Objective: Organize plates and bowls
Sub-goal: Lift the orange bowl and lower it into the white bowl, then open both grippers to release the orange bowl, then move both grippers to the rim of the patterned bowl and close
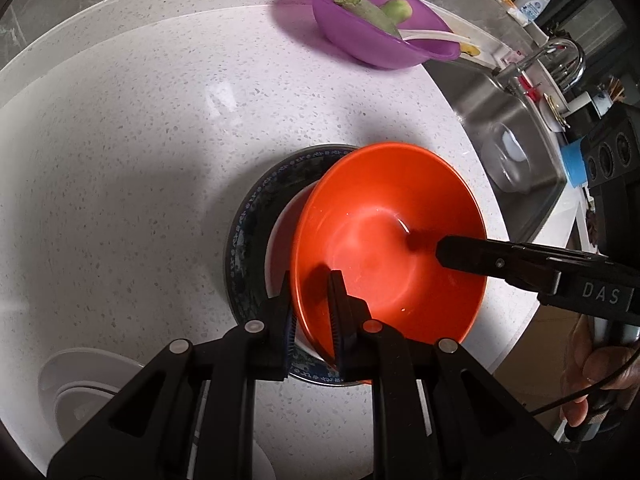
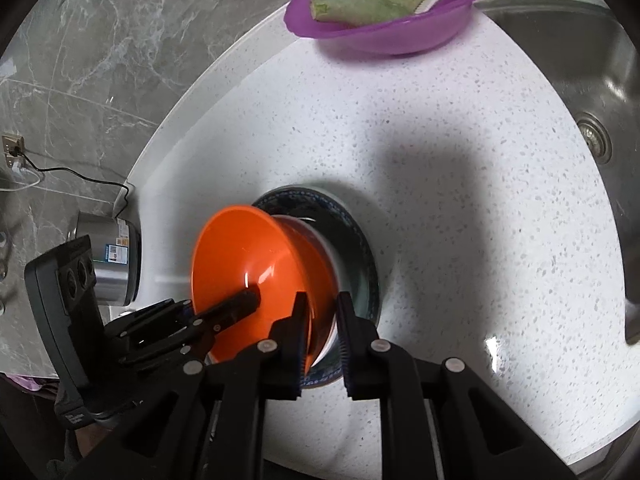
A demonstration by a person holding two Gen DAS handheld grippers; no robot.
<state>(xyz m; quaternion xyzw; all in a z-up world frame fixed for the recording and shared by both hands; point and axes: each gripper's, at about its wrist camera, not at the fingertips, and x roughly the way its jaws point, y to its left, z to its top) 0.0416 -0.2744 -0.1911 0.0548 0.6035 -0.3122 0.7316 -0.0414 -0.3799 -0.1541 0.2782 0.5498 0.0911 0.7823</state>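
Note:
An orange bowl [image 1: 388,240] is held tilted over a dark blue-patterned plate [image 1: 256,216] on the white speckled counter. A white dish [image 1: 280,240] sits on that plate under the bowl. My left gripper [image 1: 312,292] is shut on the bowl's near rim, one finger inside and one outside. My right gripper [image 2: 322,312] straddles the bowl's opposite rim [image 2: 316,328], jaws narrowly apart around it. In the left view its finger [image 1: 480,252] reaches inside the bowl. The bowl [image 2: 256,272] and plate [image 2: 360,240] also show in the right wrist view.
A purple bowl [image 1: 376,28] holding green vegetables stands at the counter's far side. A steel sink [image 1: 516,136] with a tap lies to the right. A metal pot [image 2: 108,264] stands at the left. A white round dish [image 1: 80,392] lies near the left gripper.

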